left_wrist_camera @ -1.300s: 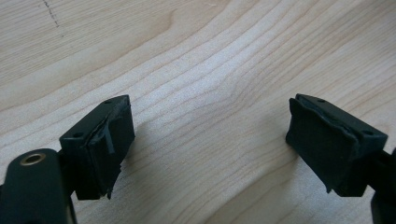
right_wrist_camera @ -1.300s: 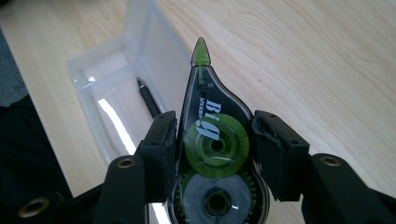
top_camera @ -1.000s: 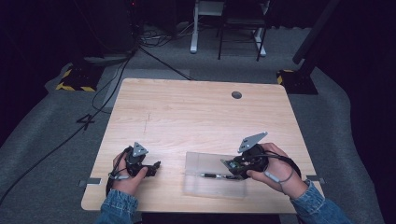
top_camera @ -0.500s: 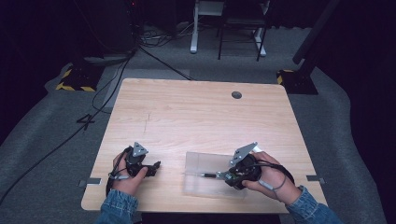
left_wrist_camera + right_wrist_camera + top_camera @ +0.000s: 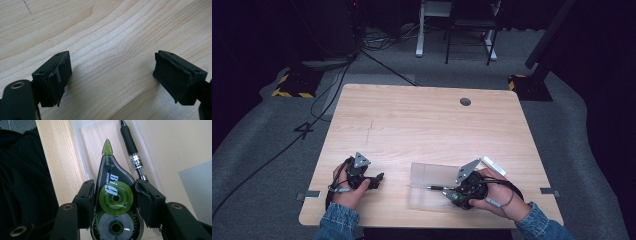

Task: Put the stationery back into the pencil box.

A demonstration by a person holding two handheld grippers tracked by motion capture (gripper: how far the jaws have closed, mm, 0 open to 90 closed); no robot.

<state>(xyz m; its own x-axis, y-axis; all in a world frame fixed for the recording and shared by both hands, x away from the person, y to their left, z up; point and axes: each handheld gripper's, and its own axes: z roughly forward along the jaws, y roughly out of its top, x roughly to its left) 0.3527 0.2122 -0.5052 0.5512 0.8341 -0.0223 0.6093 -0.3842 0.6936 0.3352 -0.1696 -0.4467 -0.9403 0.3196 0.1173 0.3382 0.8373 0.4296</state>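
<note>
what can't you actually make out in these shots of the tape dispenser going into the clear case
- Correction tape dispenser, right gripper view: its rear end is cut off by the bottom edge, its sides covered by the right gripper.
- Pen, right gripper view: its back end is hidden behind a jaw; label print too small to read.
- Clear case, high view: the near right part lies under the gripper and hand, and whether the dispenser touches it cannot be told.

The correction tape dispenser [image 5: 113,202] runs off the bottom edge of the right gripper view, its lower wheel half cut away. The pen [image 5: 131,150] beside it loses its tip at the top edge and its rear end behind the jaw. In the high view, the pen [image 5: 437,188] is too small to read.
</note>
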